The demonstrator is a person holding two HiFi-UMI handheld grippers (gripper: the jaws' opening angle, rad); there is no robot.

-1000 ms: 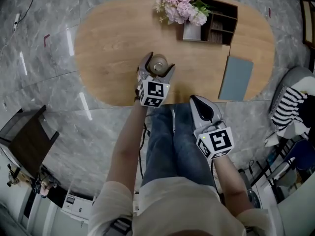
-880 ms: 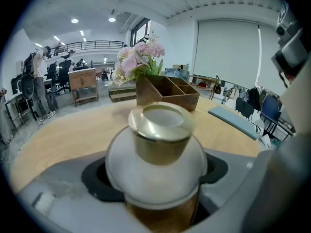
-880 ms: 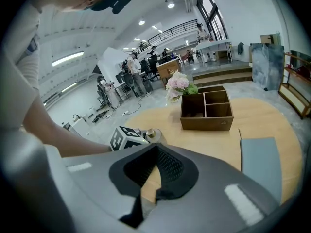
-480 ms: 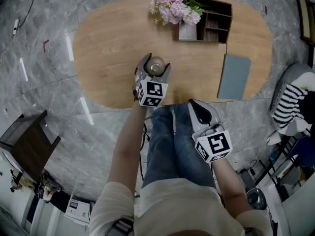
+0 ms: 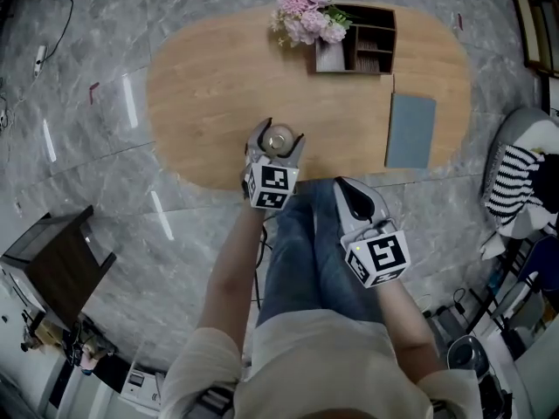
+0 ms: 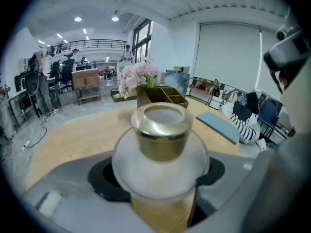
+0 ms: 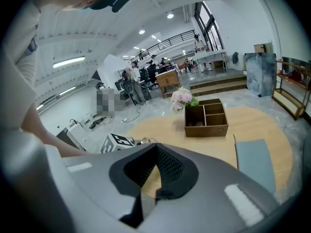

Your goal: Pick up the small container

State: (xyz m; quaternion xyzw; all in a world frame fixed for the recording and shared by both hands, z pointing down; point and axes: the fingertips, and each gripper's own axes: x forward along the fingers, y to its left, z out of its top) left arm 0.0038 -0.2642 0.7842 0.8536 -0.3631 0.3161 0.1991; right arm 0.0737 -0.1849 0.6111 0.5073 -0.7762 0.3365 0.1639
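Container (image 6: 160,171) had a frosted matt glass body; cap (image 6: 162,130) was glossy gold metal. Table (image 5: 210,85) was smooth matt wood, box (image 5: 374,51) darker wood. Floor (image 5: 87,190) was glossy marble-look. Jeans (image 5: 306,251) were denim cloth.

no legible text anywhere

Blue jeans (image 5: 301,251), perhaps cream shirt (image 5: 306,356); grey left claw (image 5: 278,134), right claw (image 5: 350,187), marker cubes (image 5: 270,187).
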